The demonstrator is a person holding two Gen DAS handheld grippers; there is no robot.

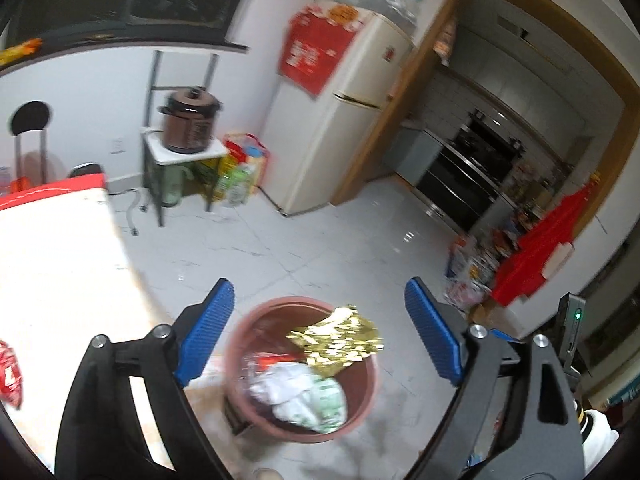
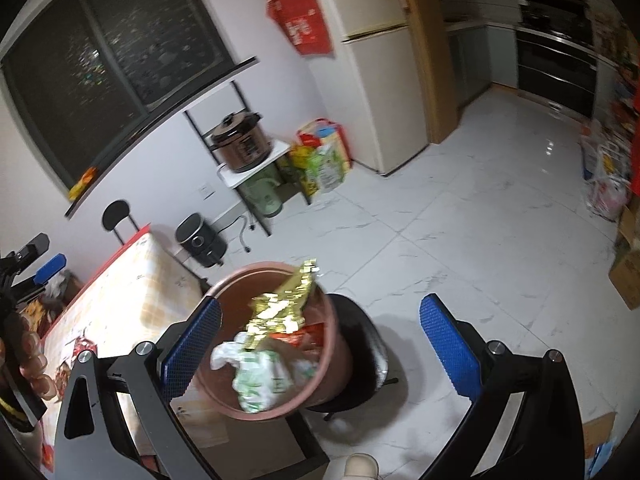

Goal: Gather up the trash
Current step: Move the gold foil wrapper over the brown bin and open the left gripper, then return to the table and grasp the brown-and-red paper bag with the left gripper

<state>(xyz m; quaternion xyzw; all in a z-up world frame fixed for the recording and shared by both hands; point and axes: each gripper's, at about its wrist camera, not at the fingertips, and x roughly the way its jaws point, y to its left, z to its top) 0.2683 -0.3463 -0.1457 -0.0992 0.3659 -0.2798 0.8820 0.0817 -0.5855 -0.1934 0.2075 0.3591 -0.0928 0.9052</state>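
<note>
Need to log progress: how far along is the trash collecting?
Mostly done: the pink bin holds crumpled white-green paper, red wrappers and a gold foil wrapper at its rim. Nothing in hand: left gripper and right gripper are open, empty. Left: a red wrapper on the table.

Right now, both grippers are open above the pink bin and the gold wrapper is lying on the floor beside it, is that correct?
Not quite. The gold wrapper is at the rim of the pink bin, over the other trash, not on the floor; the left wrist view shows it. Both the left gripper and the right gripper are indeed open.

Cream fridge (image 1: 340, 116), brown cooker (image 1: 190, 122) on rack, black chair (image 2: 360, 344).
</note>
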